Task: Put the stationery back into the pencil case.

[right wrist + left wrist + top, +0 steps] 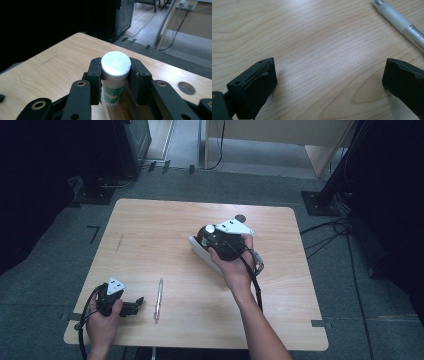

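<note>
Jaws of your right gripper (116, 80) clamp a white-capped, green-labelled bottle (115, 75) upright above the middle of the wooden table (165, 220), while jaws of your left gripper (329, 82) stand wide apart and empty near the front-left corner, beside a pen (158, 299).

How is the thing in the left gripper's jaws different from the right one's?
The right gripper is shut on a white-capped bottle with a green label; the left gripper is open, with bare table between its jaws. The right gripper is out at mid-table; the left gripper rests by the pen. Both have black jaws.
</note>
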The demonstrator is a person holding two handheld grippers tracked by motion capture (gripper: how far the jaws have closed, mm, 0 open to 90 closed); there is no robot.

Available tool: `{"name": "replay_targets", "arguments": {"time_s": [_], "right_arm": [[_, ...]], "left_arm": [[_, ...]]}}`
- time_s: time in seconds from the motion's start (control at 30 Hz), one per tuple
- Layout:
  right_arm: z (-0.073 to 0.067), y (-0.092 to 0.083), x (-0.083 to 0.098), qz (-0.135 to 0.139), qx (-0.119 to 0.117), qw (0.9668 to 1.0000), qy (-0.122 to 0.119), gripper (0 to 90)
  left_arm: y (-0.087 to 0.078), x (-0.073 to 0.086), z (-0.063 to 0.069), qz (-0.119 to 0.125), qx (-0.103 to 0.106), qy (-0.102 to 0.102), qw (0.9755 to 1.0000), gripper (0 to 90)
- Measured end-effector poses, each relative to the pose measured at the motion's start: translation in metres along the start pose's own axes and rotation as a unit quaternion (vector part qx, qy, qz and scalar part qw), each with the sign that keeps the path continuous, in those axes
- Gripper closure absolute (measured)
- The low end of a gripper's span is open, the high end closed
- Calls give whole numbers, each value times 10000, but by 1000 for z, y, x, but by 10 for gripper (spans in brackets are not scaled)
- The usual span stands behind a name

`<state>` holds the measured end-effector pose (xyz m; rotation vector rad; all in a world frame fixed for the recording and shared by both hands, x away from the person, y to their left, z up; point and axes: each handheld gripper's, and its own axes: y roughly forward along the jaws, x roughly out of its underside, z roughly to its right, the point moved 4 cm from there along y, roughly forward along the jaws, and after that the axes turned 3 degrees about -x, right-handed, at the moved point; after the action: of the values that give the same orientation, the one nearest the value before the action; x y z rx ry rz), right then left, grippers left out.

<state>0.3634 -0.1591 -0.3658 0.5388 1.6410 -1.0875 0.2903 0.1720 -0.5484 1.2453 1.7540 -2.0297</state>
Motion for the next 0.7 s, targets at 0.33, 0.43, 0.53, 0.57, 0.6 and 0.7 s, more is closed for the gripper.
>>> {"name": "replay_targets", "arguments": {"time_s": [0.33, 0.43, 0.53, 0.57, 0.6, 0.7], "right_arm": [[21, 1, 14, -137, 175, 9997, 47, 654], [26, 8, 21, -220, 216, 9995, 55, 654], [32, 17, 32, -360, 226, 9990, 104, 654], [33, 19, 34, -380, 203, 9990, 99, 654], [33, 22, 37, -418, 174, 9989, 104, 654], [33, 29, 44, -528, 68, 9985, 94, 654]], "left_arm": [[0, 0, 0, 0, -3, 3, 10000, 0], [0, 0, 0, -2, -3, 7, 10000, 0], [0, 0, 0, 1, -4, 4, 10000, 0], [0, 0, 0, -1, -1, 2, 10000, 0], [0, 0, 0, -2, 1, 2, 10000, 0], [0, 0, 0, -2, 1, 6, 10000, 0]]}}
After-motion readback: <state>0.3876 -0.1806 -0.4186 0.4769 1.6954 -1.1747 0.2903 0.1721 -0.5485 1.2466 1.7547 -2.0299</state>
